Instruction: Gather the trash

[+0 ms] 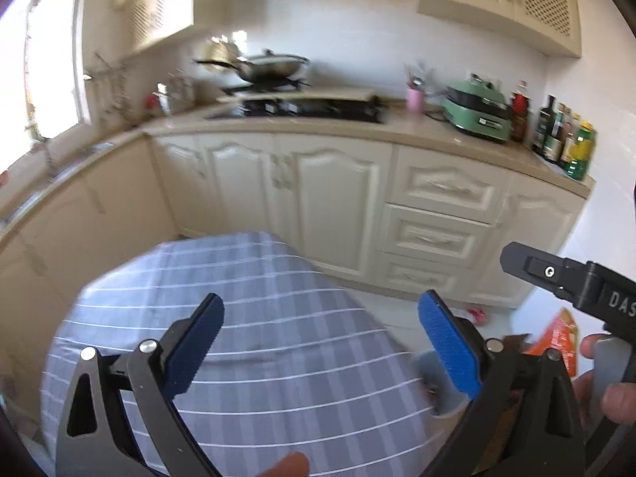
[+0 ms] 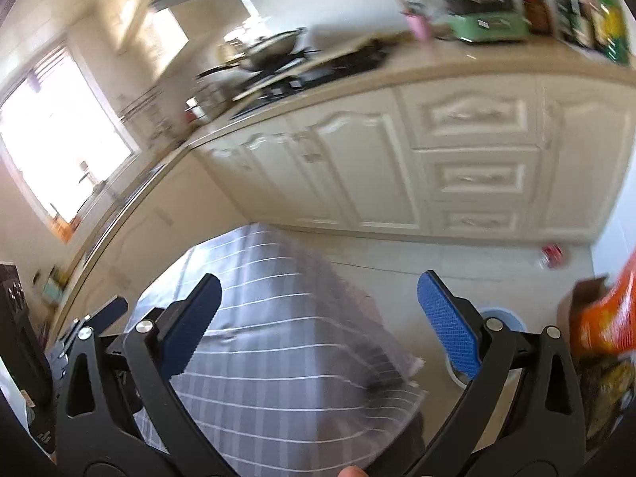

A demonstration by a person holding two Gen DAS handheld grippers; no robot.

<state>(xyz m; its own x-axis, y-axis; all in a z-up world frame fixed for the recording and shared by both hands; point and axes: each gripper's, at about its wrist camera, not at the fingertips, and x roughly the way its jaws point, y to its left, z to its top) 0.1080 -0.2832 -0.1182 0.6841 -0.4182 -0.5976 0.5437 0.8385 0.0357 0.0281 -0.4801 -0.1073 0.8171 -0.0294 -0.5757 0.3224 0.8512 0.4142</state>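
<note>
Grippers: left gripper (image 1: 318,351) and right gripper (image 2: 318,326) both gape empty | trash: red can (image 2: 551,255) on floor by cabinet base, far right (right gripper nearer).

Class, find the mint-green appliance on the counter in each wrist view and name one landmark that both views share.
Left wrist view: green appliance sits right of centre on the counter, beside the bottles.
Right wrist view: it sits near the top right edge.
Shared landmark: the pink cup just left of it.
</note>
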